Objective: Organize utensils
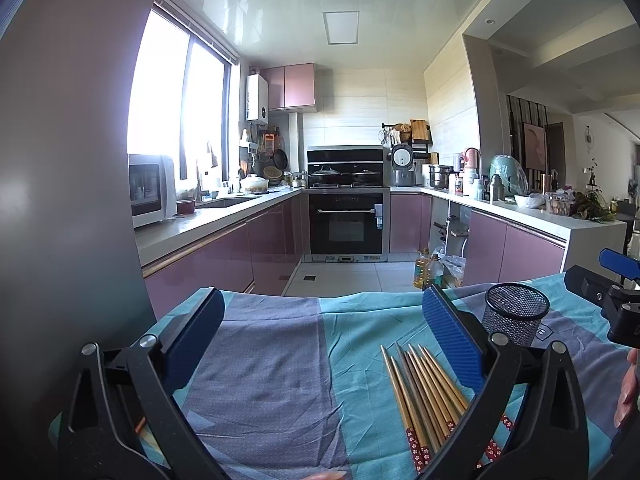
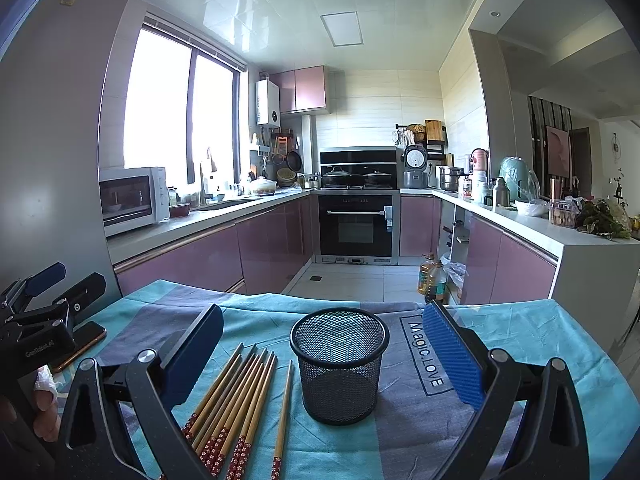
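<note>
Tablecloth reads "Magic.LOVE" (boxed); left gripper "GenRobot.AI".

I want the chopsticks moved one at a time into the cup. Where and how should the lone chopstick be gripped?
Grip the lone chopstick at mid-shaft, from above, jaws closing across its width. It lies flat on the cloth, apart from the bundle, beside the mesh cup. The open right gripper looks nearest.

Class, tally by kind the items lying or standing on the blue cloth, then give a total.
Chopsticks: 8 (the bundle overlaps, so this is my best count)
Mesh cup: 1
Phone: 1
Total: 10
</note>
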The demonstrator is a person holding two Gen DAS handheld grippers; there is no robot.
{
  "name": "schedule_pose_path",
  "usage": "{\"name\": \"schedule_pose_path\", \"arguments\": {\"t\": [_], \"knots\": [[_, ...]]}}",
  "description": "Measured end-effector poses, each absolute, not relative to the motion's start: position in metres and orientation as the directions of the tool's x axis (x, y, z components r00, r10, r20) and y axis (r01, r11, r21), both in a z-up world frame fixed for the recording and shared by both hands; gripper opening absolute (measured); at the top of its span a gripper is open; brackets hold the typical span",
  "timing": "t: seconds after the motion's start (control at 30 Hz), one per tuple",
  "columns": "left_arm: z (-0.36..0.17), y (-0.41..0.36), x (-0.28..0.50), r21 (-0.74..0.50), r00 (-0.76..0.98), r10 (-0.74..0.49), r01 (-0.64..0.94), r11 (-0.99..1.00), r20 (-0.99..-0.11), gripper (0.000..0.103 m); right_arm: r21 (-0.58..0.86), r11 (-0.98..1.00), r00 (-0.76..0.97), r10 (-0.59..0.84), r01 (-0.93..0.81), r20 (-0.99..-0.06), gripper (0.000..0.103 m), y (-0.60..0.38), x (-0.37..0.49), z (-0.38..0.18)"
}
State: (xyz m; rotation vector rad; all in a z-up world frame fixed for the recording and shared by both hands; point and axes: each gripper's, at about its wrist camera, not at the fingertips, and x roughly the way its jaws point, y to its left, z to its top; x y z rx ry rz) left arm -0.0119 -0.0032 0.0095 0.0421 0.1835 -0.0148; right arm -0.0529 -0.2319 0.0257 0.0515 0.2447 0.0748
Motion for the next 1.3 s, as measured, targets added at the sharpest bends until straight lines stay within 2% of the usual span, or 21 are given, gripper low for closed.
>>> {"name": "schedule_pose_path", "arguments": {"t": [1.3], "knots": [[0.0089, -0.0028, -0.0139, 0.038, 0.984, -0.011, 0.018, 0.999, -0.178, 0.098, 0.074, 0.995, 0.966, 0.09, -0.074, -0.241, 0.097, -0.2323, -0.0514, 0.0258]]}}
